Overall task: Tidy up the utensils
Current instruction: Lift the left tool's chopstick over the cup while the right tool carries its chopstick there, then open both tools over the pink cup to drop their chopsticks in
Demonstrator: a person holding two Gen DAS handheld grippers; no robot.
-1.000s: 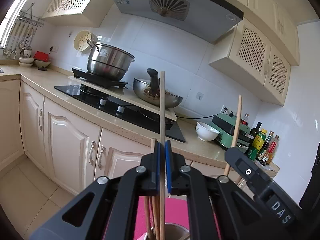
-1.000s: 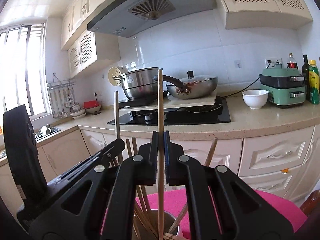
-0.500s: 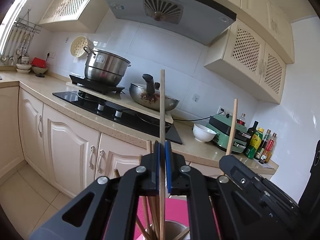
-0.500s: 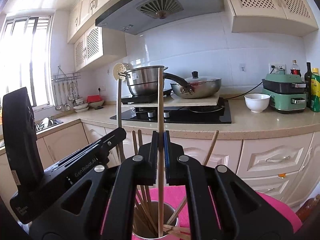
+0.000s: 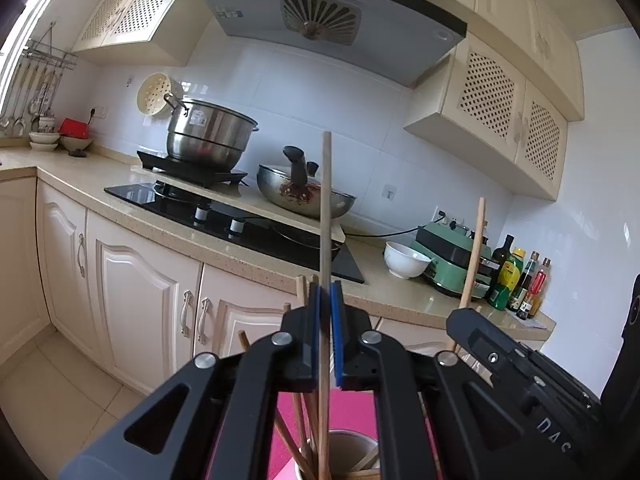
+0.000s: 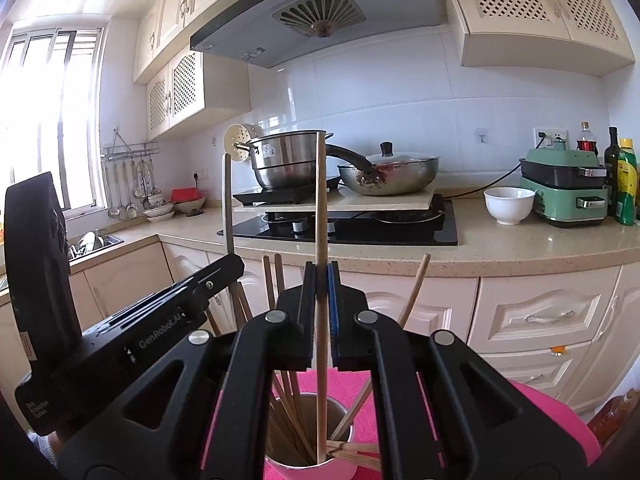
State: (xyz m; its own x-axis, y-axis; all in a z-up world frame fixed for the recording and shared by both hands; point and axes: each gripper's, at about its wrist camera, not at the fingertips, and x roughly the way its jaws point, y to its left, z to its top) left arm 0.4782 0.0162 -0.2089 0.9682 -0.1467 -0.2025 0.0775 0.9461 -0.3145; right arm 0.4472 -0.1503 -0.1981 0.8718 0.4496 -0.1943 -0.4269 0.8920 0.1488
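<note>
My left gripper is shut on an upright wooden chopstick, whose lower end reaches into a cup below the jaws. The cup holds several more chopsticks leaning at angles. My right gripper is shut on a second upright chopstick, and its tip stands inside the same pink, metal-lined cup. The cup rests on a pink mat. Each gripper shows in the other's view: the right one with its stick, the left one with its stick.
Behind runs a counter with a black hob, a steel pot, a lidded wok, a white bowl, a green appliance and bottles. Cabinets stand below, and a sink lies at the left.
Both views have tilted slightly, so more of the cup and its chopsticks shows at the bottom. Both grippers still hold their sticks upright over the cup.
</note>
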